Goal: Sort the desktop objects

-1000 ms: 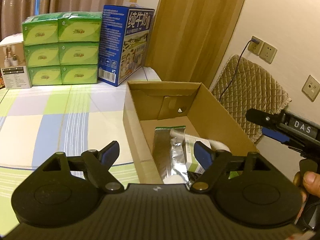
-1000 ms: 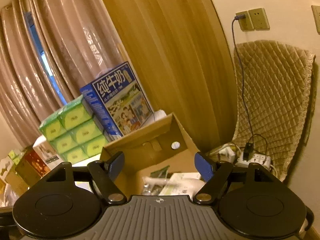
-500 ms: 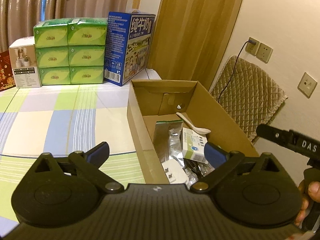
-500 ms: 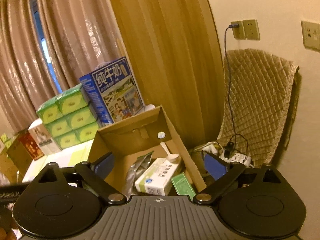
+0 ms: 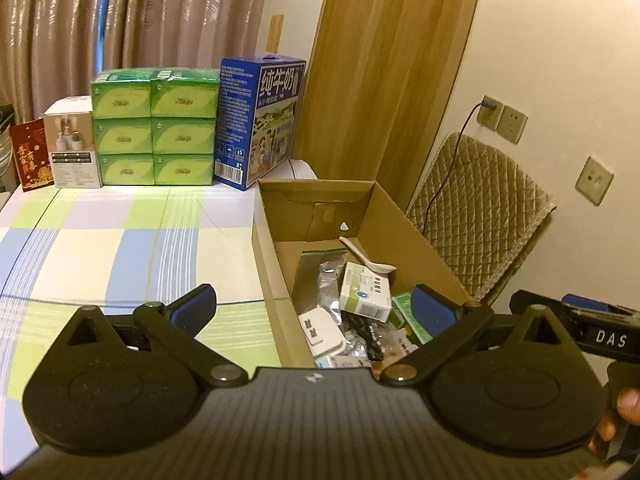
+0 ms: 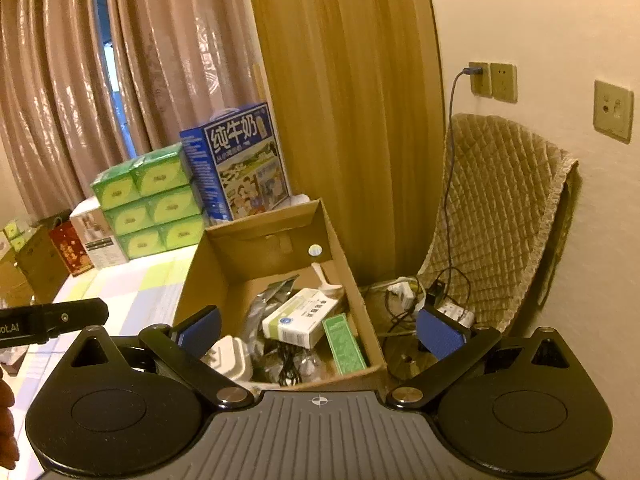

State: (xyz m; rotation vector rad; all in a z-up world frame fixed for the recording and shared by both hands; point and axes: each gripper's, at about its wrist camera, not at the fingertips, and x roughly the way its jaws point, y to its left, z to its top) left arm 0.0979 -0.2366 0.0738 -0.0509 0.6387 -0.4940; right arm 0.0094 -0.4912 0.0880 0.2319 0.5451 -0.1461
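Two tools are hovering above the cardboard box [image 5: 408,220], which is sitting at the desk's [image 5: 100,248] right edge and serving as the landmark here. The left tool [image 5: 314,304] is hanging over the box's near left wall with its blue pads spread wide apart and gripping nothing; the right tool [image 6: 318,326] is hanging over the box's near end, its pads likewise spread wide and empty. Inside the box, a white-and-green medicine carton [image 5: 365,290] is lying on top of a silver foil pouch [image 5: 320,272], a white spoon [image 5: 366,258] is resting towards the far wall, a white adapter [image 5: 321,330] is lying at the near left corner, a green packet [image 6: 344,344] is leaning along the right wall, and a black cord [image 5: 366,334] is tangling between them. Beyond the box's far left corner, a blue milk case [image 5: 260,120] is standing upright, with stacked green tissue packs [image 5: 154,136], a white carton [image 5: 74,148] and a red bag [image 5: 32,154] lining up further left of it. To the right of the box, off the desk, a quilted cover [image 6: 504,216] is draping over a chair, and a power strip [image 6: 454,310] is lying below it.
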